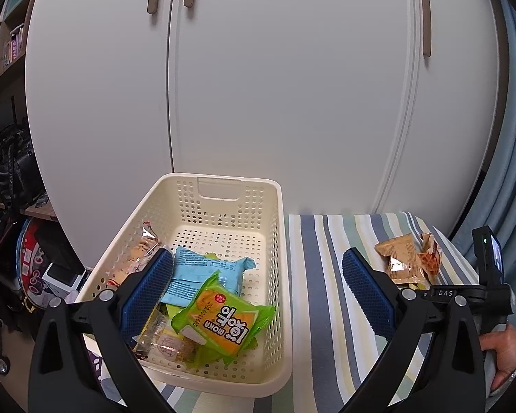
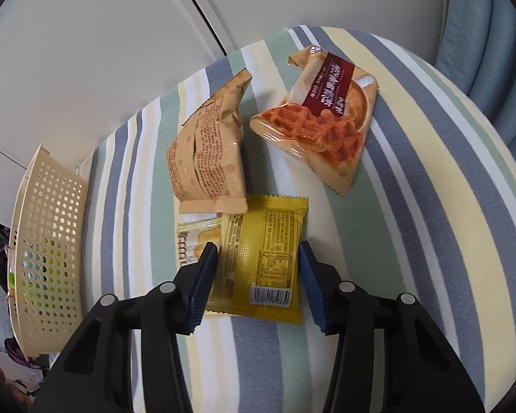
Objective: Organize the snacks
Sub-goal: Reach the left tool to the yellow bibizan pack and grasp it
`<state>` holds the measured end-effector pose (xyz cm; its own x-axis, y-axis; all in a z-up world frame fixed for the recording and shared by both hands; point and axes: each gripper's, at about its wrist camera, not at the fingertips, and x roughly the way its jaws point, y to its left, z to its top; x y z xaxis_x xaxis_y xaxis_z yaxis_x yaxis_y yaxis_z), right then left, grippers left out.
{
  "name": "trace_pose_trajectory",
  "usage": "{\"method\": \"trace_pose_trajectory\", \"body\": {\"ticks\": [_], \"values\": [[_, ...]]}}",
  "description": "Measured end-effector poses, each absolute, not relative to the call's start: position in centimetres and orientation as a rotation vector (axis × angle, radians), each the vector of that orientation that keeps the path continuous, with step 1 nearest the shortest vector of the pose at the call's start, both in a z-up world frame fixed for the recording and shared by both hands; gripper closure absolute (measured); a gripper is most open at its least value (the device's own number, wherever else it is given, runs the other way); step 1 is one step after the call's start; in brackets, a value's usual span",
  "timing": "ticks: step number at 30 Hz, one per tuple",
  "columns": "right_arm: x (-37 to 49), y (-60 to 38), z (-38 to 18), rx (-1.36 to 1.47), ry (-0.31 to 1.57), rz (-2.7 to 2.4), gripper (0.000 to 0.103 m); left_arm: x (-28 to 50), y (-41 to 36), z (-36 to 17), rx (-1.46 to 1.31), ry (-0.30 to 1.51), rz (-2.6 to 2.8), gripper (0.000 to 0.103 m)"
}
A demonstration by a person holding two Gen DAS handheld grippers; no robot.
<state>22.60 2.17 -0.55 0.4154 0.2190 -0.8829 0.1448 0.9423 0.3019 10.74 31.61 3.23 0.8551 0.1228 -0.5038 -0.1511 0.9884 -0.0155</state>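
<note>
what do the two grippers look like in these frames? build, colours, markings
Both match: black plastic linkage arms with round silver pivot screws, ending in blue ribbed pads. Left gripper and right gripper share that build. In the left wrist view, the right unit's black handle reads "DAS", with a small screen and green LED on its mount.
</note>
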Motion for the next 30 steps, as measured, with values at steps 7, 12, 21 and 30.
{"method": "trace_pose_trajectory", "body": {"ticks": [7, 12, 21, 30], "values": [[20.1, 0.1, 0.1, 0.272, 1.125, 0.055, 0.056, 11.1, 30.0, 2.7, -0.009, 0.538, 0.132, 0.003], [18.0, -1.4, 1.0, 0.25, 1.089, 0.069, 0.056, 11.5, 27.2, 2.1, 0.07, 0.546, 0.112, 0.003], [16.3, -3.5, 1.6, 0.25, 1.024, 0.071, 0.056, 13.5, 21.4, -0.2, 0.113, 0.648, -0.047, 0.003], [15.6, -4.0, 1.7, 0.275, 0.97, 0.091, 0.056, 18.0, 16.7, -4.9, 0.114, 0.855, -0.165, 0.003]]}}
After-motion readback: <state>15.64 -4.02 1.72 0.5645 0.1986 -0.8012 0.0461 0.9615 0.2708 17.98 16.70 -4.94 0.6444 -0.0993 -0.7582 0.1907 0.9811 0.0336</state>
